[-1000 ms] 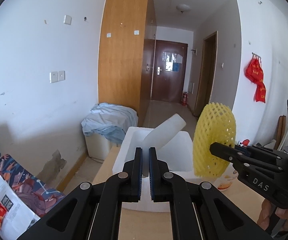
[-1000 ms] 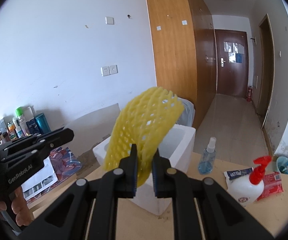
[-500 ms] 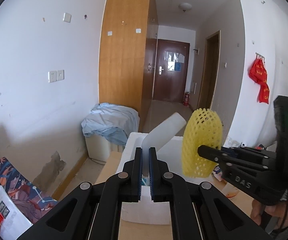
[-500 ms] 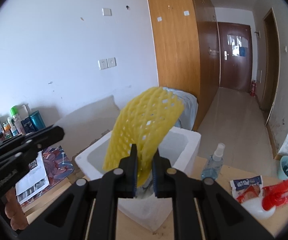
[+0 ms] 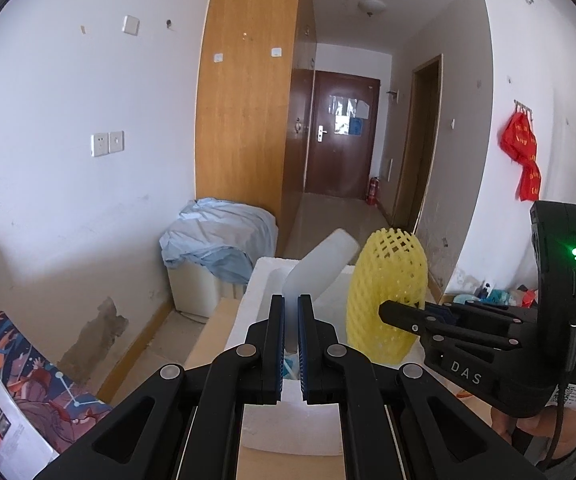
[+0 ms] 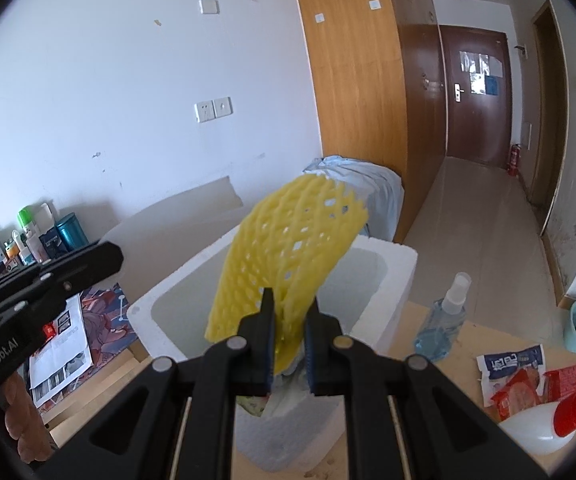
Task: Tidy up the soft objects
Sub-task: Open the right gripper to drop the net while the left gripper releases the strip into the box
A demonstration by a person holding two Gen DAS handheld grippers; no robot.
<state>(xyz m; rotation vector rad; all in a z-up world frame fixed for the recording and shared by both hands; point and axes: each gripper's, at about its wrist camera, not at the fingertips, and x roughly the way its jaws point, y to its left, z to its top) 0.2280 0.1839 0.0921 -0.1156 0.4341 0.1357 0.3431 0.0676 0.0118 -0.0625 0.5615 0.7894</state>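
Closest to me, my left gripper (image 5: 291, 344) is pinched narrow on 1 end of a white foam sheet (image 5: 321, 266), which sticks up and away at a tilt over the box. My right gripper (image 6: 289, 340) is likewise closed down on the lower edge of a yellow foam net sleeve (image 6: 288, 252), which stands up above the fingers and leans over the box opening. Both pieces are in the air, not yet in the container, so I judge I'm in the drop-off step for 2 soft items at once. Next, I'd lower each piece past the rim and then spread the fingers; both are light and springy, so I'd expect them to pop up or cling to the pads unless set well down. Just beyond the grippers sits the white foam box (image 6: 383, 264) on the wooden table (image 6: 483, 336); inside, under the fingers, I can make out some pale crumpled material, but not what it is. Farther right on the table stand a clear blue spray bottle (image 6: 443, 320) and some snack packets (image 6: 511, 372), outside the box.
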